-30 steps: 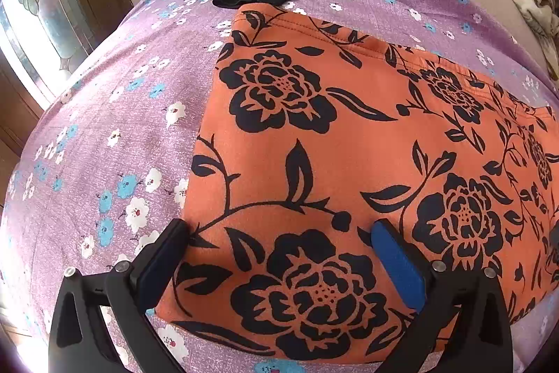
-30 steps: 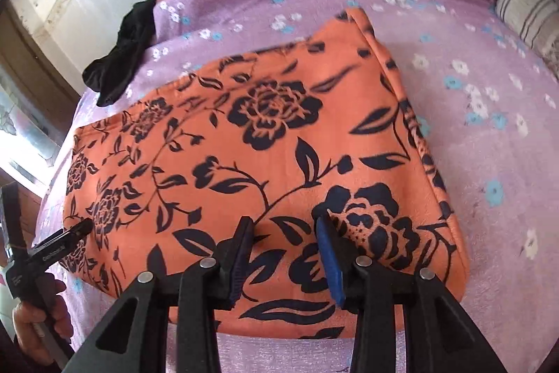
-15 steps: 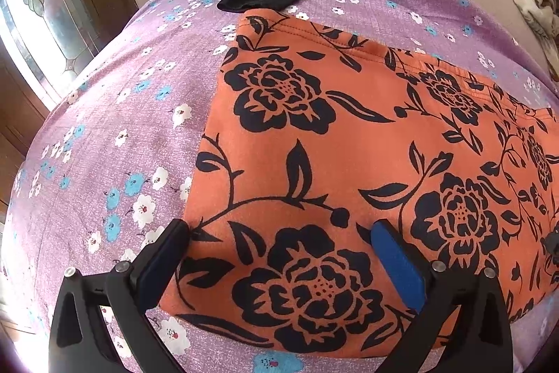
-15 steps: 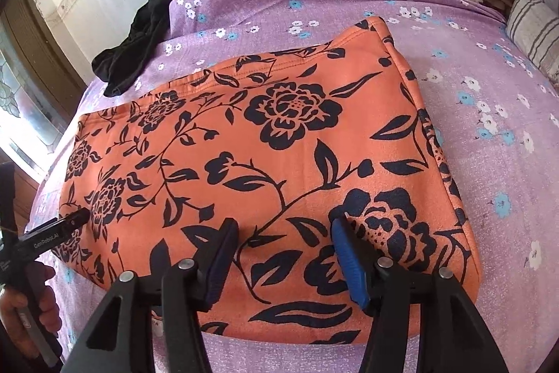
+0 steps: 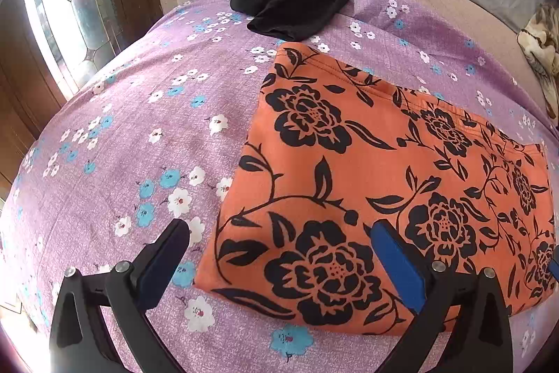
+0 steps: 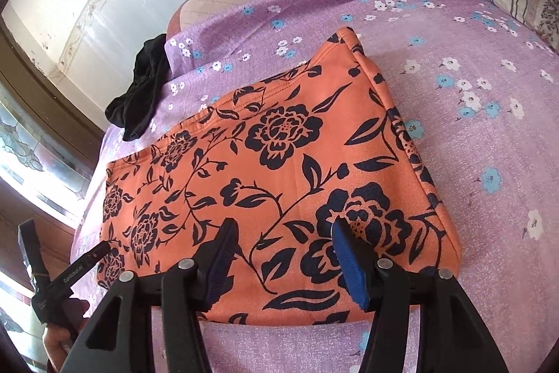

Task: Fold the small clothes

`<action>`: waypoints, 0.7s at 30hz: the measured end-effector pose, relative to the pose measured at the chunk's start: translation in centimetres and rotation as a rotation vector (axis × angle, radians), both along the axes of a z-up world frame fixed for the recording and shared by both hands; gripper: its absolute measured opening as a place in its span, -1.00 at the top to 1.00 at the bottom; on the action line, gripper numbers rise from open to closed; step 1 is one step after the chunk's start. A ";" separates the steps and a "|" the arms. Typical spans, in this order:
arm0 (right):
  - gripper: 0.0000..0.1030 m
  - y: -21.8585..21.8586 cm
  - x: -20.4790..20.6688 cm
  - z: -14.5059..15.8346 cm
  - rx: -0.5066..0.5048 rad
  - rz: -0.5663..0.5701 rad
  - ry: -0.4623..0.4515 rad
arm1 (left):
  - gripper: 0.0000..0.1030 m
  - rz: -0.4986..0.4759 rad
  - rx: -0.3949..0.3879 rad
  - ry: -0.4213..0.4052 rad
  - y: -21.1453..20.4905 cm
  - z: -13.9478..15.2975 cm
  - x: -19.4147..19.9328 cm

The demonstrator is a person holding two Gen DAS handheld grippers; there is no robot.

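The folded orange floral garment lies flat on the purple flowered bedsheet, with a black garment bunched just beyond its far left corner. The left gripper hangs over its near left corner, jaws wide apart and holding nothing. The right gripper hangs above its near edge, jaws also apart.

My folded orange cloth with black flowers runs off the right edge of my left wrist view. From my right wrist, my left gripper shows only partly, its far finger perhaps hidden; the crumpled black garment drops behind the bed's edge.
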State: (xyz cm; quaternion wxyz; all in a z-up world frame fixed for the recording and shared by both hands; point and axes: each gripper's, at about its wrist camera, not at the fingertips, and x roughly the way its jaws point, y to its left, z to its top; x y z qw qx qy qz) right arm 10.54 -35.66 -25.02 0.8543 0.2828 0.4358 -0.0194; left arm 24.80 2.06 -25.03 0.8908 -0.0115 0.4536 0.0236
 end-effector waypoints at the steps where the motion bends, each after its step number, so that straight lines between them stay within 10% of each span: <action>1: -0.16 -0.2 -0.4 0.3 0.020 -0.008 -0.012 | -1.00 0.008 -0.015 0.006 0.6 -0.1 -0.2; 12: -0.22 -1.8 -6.0 1.3 0.261 -0.089 -0.043 | -1.00 0.164 -0.267 0.137 6.7 -2.3 -4.3; 21: -0.24 -2.6 -6.4 -3.4 0.437 -0.191 0.072 | -0.70 0.071 -0.426 0.149 4.6 -2.5 -3.0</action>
